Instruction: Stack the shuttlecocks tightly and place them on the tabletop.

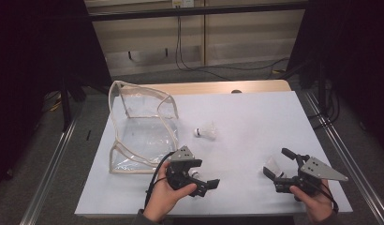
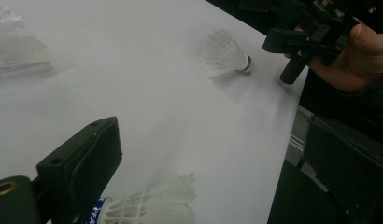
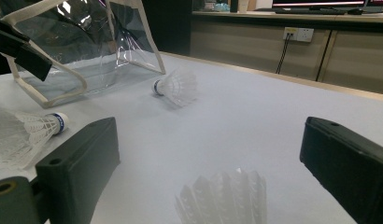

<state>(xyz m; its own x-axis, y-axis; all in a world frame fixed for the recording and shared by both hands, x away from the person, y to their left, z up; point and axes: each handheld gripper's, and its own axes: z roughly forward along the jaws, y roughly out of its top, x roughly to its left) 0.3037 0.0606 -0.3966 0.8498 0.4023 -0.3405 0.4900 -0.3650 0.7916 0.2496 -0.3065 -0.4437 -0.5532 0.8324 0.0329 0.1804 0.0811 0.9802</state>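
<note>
White sheet covers the table [image 1: 255,117], dim room behind with cabinets and a wall socket [image 3: 299,33]. Both grippers, left [image 1: 210,183] and right [image 1: 273,166], have jaws apart; one shuttlecock [image 1: 194,174] sits by the left, another shuttlecock [image 1: 274,164] between the right's jaws. Blue cork-band lettering unreadable.

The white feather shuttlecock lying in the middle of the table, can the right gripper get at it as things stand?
Probably yes. The white feather shuttlecock lies alone on the bare white table, clear of the clear plastic bag. The right gripper is open, though a nearer shuttlecock sits between its fingers.
</note>
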